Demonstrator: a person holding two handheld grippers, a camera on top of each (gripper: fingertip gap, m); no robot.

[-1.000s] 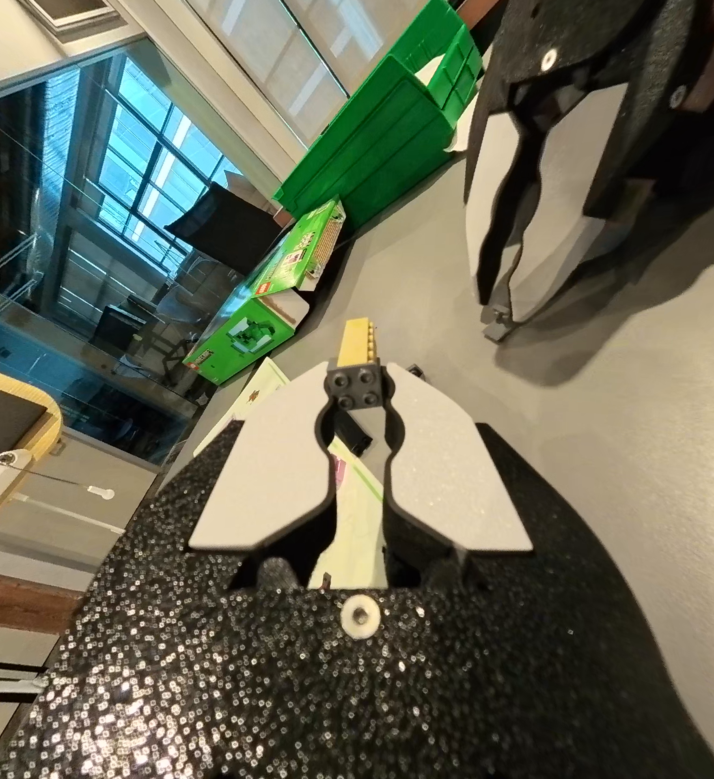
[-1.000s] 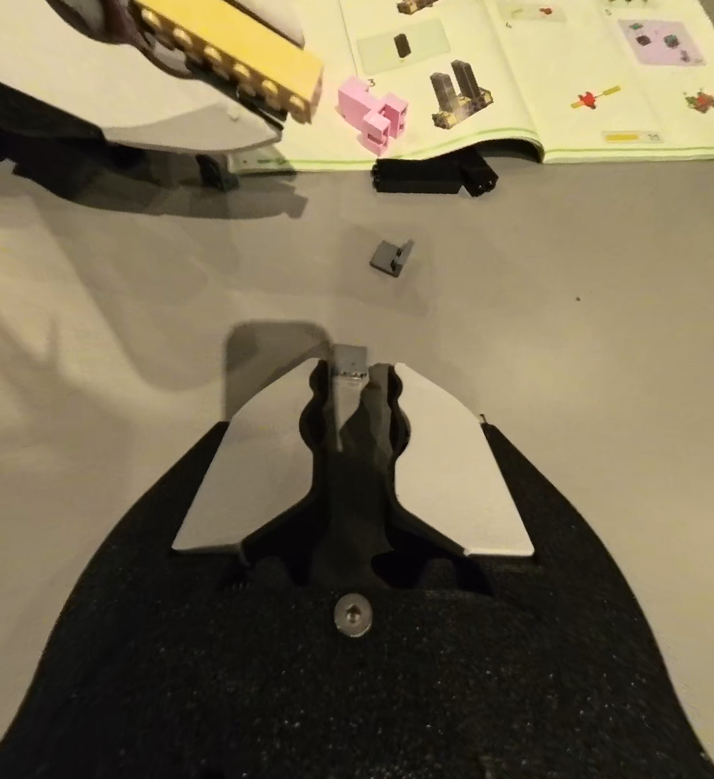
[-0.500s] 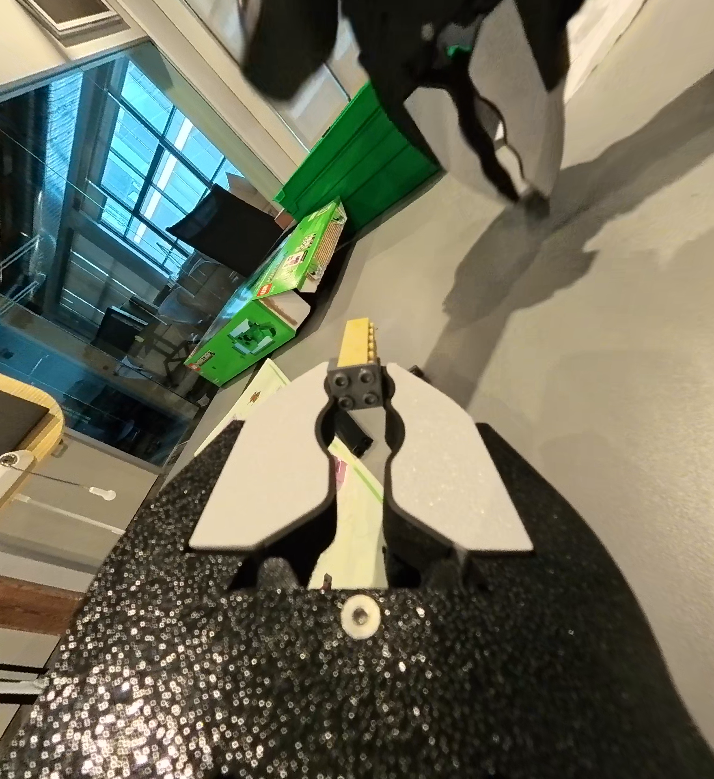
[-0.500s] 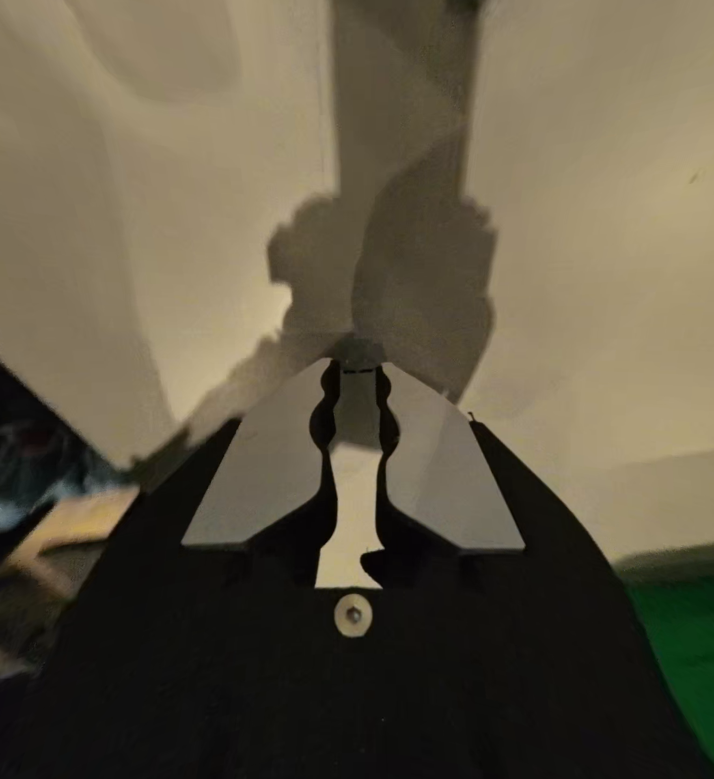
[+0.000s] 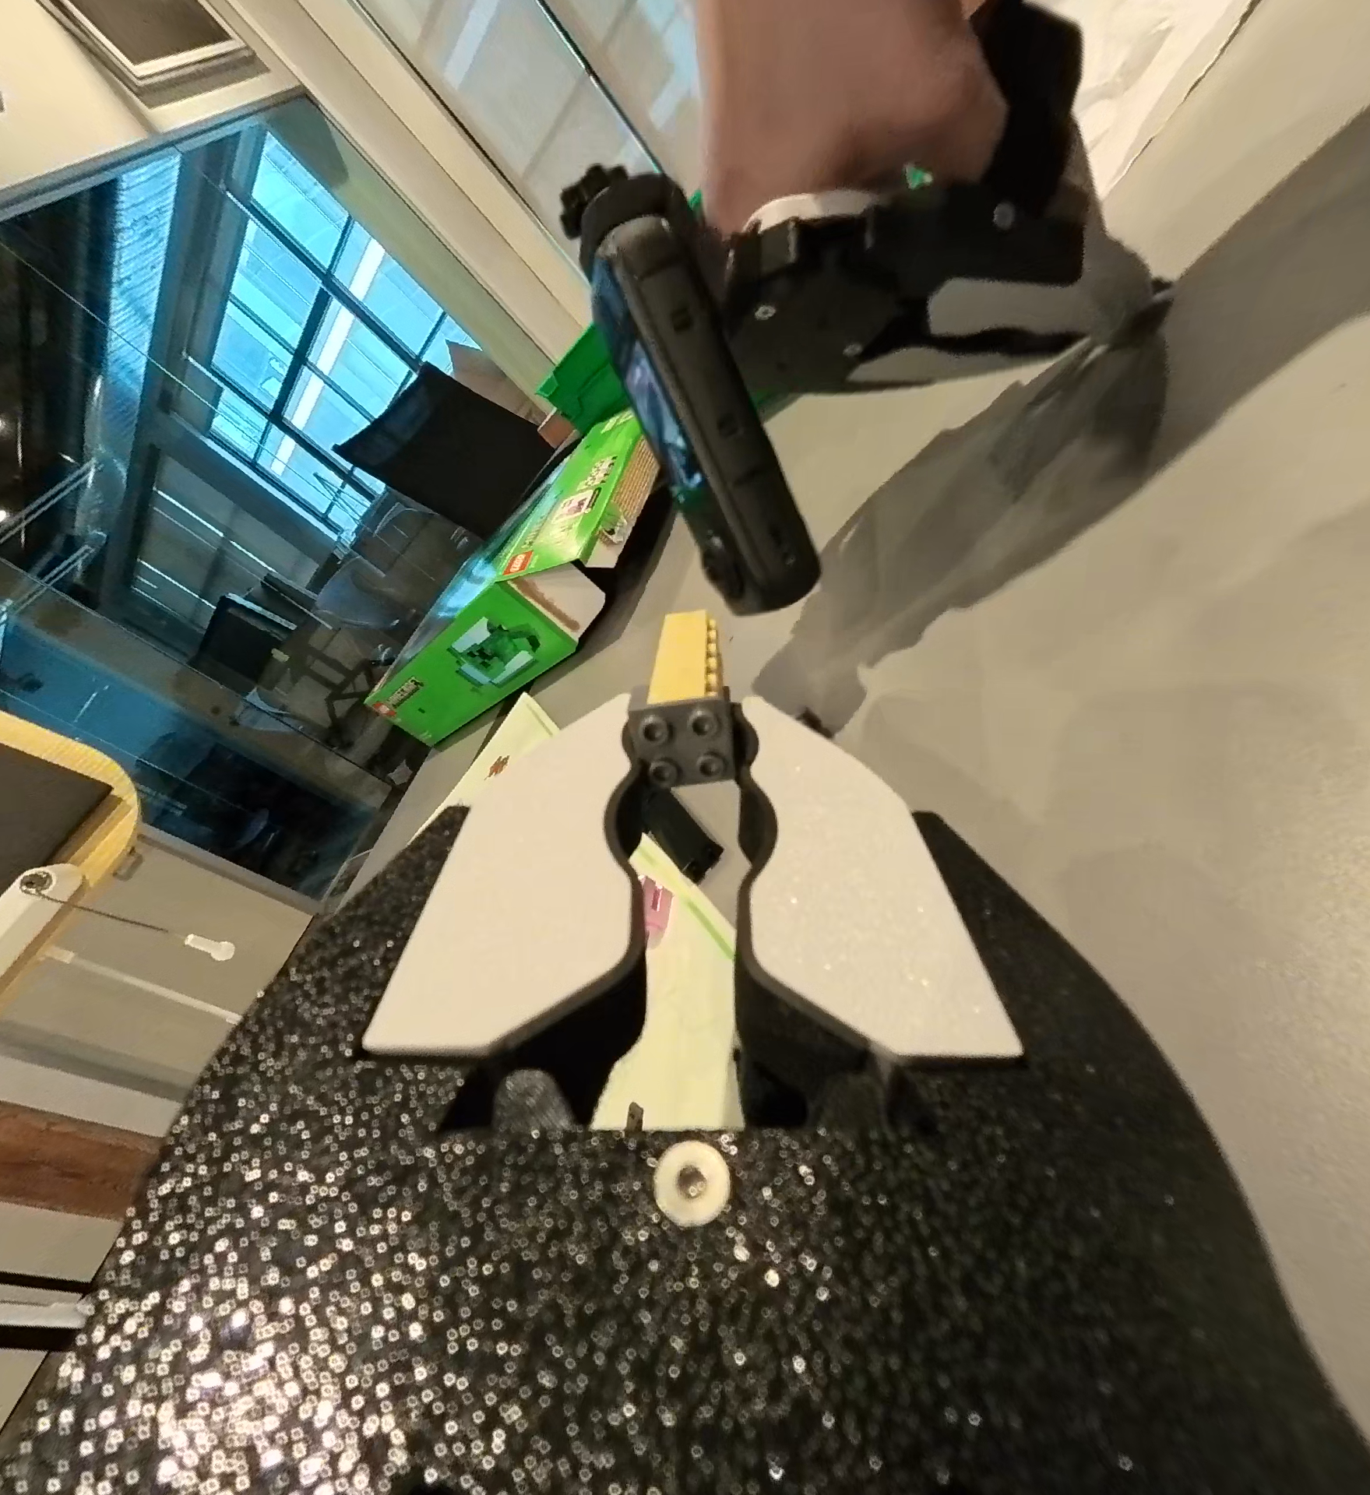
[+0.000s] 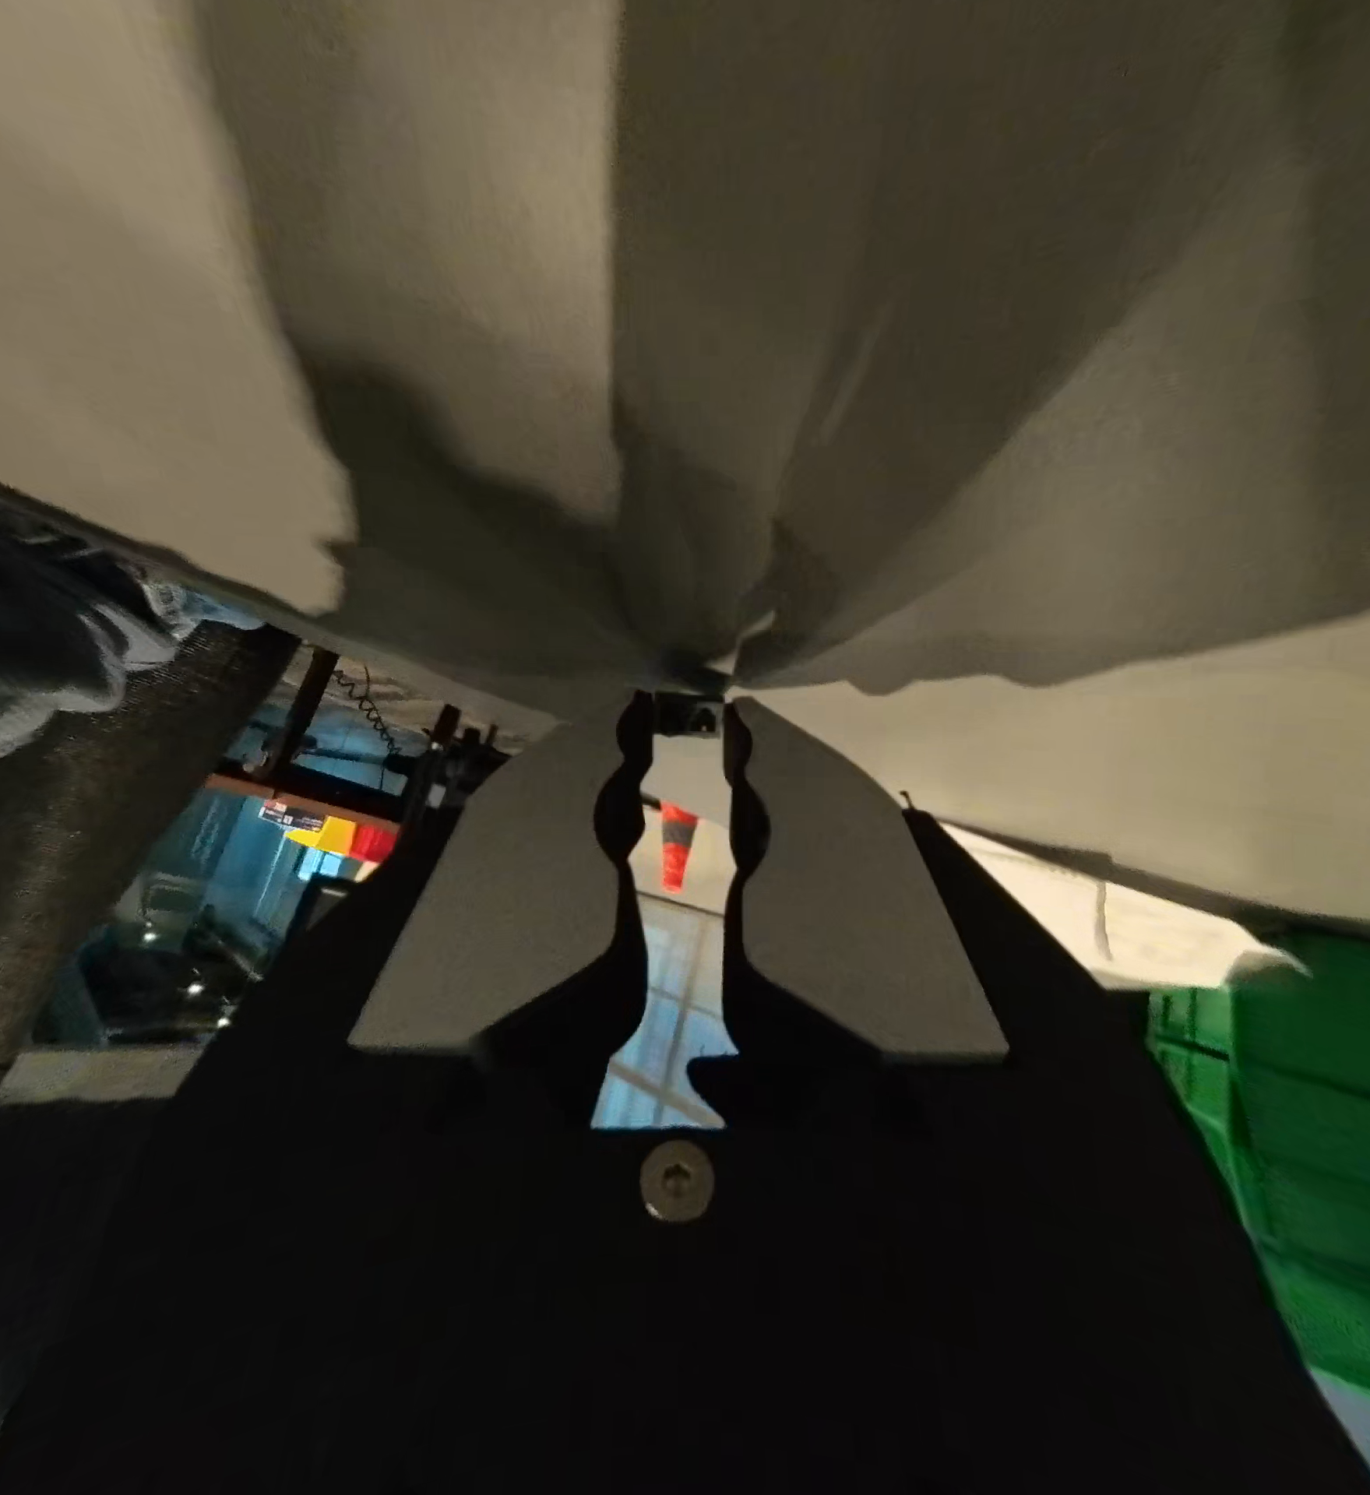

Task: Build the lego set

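Note:
My left gripper [image 5: 685, 748] is shut on a dark grey 2x2 brick [image 5: 681, 744] joined to a long yellow brick [image 5: 685, 659], held above the grey table. Under it lie the open instruction booklet [image 5: 681, 1003], a pink pig [image 5: 657, 910] and a black brick [image 5: 685, 833]. My right gripper [image 6: 688, 716] is shut on a small grey piece [image 6: 689, 718], with its tips close against the table. In the left wrist view the right gripper [image 5: 1143, 311] is at the upper right, held by a hand [image 5: 851, 105]. The right wrist view is blurred.
A green set box [image 5: 495, 639] lies at the table's far edge. A green bin [image 6: 1312, 1132] stands behind it and also shows in the left wrist view [image 5: 584, 380]. Grey table [image 5: 1151, 809] stretches to the right of my left gripper. Tip to tip, the grippers are about 25 cm apart. The pink pig [image 5: 657, 910] is closer to my left gripper, around 10 cm from its tips; the right tips are 25 cm off.
My right gripper has swung up and away to the far right with the small grey piece, turned over, and its tips are down at the table. My left gripper has not moved.

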